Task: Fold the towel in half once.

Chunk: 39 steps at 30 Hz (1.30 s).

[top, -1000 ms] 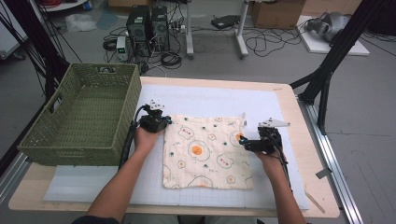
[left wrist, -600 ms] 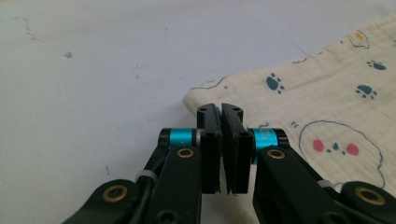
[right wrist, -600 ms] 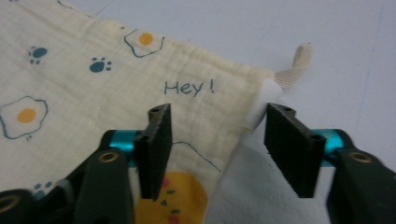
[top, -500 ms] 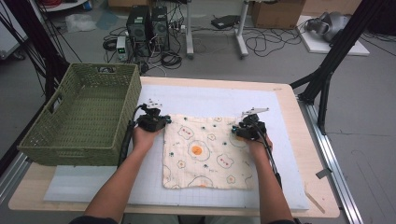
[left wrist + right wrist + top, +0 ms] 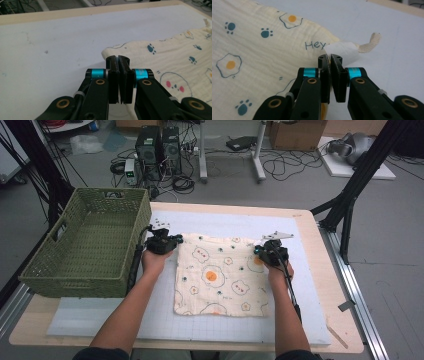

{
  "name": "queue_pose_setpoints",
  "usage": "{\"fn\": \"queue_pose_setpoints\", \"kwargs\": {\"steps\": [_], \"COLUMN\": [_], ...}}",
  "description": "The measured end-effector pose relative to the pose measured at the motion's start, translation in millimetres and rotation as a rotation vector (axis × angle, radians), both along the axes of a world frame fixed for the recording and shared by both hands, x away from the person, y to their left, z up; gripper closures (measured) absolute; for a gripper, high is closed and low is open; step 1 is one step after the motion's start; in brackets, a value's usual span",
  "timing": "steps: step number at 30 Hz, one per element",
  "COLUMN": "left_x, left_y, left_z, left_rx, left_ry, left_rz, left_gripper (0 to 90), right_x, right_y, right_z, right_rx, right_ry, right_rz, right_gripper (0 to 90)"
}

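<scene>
Count: one cloth (image 5: 220, 275) lying on the table, one green basket (image 5: 85, 247) sitting at the left, one white mat (image 5: 310, 285) covering one wooden table (image 5: 345, 335). Two grippers working: left gripper (image 5: 167, 241), right gripper (image 5: 264, 254). Two forearms coming in from the bottom. On the floor beyond: two black computer towers (image 5: 159, 145) standing side by side, two cardboard boxes showing.

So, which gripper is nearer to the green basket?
Left. The left gripper sits at the cloth's far left corner, just beside the green basket. The right gripper is at the far right corner, the cloth lying between it and the basket.
</scene>
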State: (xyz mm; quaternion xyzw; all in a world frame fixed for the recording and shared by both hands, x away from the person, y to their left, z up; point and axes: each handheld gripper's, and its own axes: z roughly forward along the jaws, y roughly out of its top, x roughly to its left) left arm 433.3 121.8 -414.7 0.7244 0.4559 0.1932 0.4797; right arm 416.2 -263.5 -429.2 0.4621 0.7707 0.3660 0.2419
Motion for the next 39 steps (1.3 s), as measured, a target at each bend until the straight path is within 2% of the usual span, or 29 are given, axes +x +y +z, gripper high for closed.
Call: {"fn": "queue_pose_setpoints", "kwargs": {"steps": [2, 3, 7, 10, 15, 18, 24, 27, 28, 30, 33, 35, 39], "left_x": [-0.5, -1.0, -5.4, -10.5, -18.2, -23.1, -35.7, -43.3, -47.1, -53.4, -63.5, -70.2, -80.7], "left_y": [-1.0, -1.4, -2.7, -2.4, 2.0, 2.1, 0.7, 2.7, 3.3, 3.8, 3.7, 3.7, 4.5], "left_z": [2.3, 2.1, 2.8, 7.8, 11.3, 10.6, 14.0, 14.7, 14.3, 12.4, 10.2, 9.9, 8.2], "left_rx": [-0.011, -0.015, -0.003, -0.008, -0.029, -0.022, -0.022, -0.026, -0.014, -0.018, -0.005, 0.004, 0.016], "left_ry": [-0.016, -0.011, -0.009, -0.029, -0.033, -0.025, -0.056, -0.067, -0.068, -0.073, -0.073, -0.095, -0.096], "left_rz": [-0.005, -0.010, -0.036, -0.047, -0.058, -0.077, -0.101, -0.105, -0.115, -0.122, -0.145, -0.144, -0.161], "left_gripper": [86.7, 86.7, 86.7, 86.7, 86.7, 86.7, 86.6, 86.6, 86.6, 86.5, 86.4, 86.3, 86.2], "right_x": [-0.9, -1.2, -4.8, -9.1, -17.0, -20.9, -31.7, -39.5, -41.6, -48.2, -60.5, -67.0, -79.8], "right_y": [-1.4, -2.6, -2.8, -2.3, -0.8, 1.0, 3.7, 4.3, 4.1, 3.6, -0.5, -2.9, -5.2], "right_z": [1.8, 2.9, 6.8, 10.7, 17.2, 21.1, 29.1, 32.9, 33.2, 31.7, 26.9, 24.1, 20.2], "right_rx": [-0.002, -0.001, 0.014, 0.007, 0.023, 0.012, -0.022, -0.030, -0.033, -0.040, -0.017, -0.017, -0.006], "right_ry": [-0.017, -0.026, -0.027, -0.033, -0.036, -0.047, -0.044, -0.070, -0.073, -0.062, -0.067, -0.063, -0.070], "right_rz": [-0.009, -0.008, 0.000, 0.017, 0.036, 0.055, 0.092, 0.114, 0.121, 0.124, 0.121, 0.122, 0.133], "right_gripper": [86.3, 86.3, 86.3, 86.3, 86.3, 86.3, 86.2, 86.2, 86.2, 86.1, 86.1, 86.1, 86.0]}}
